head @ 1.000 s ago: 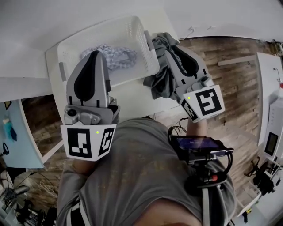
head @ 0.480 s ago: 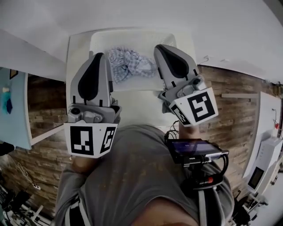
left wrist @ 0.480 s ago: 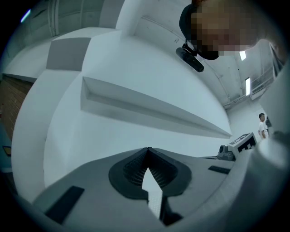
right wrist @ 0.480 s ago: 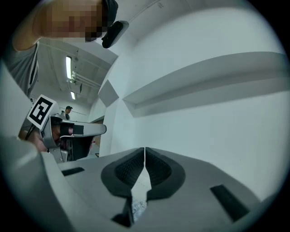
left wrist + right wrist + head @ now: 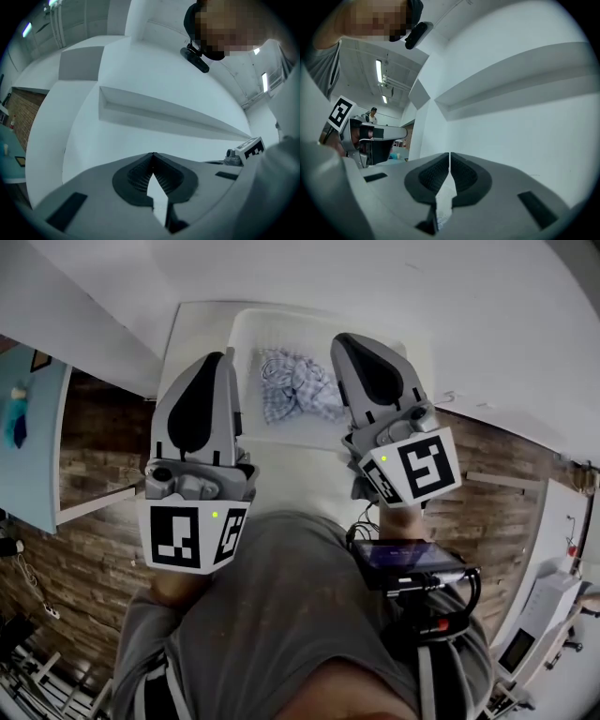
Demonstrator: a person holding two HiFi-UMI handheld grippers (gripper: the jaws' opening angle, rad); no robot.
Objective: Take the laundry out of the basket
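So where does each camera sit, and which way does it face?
Head view: on the person's head, facing steeply down at the white basket and checked cloth; shows the left hand-held gripper, right hand-held gripper and grey shirt.
Left gripper view: on the left hand-held gripper, looking along its shut jaws at a white ledge; shows the other's marker cube.
Right gripper view: on the right hand-held gripper, along its shut jaws at a white ledge; shows the grey shirt.
Shared: both gripper views see a white ledge.
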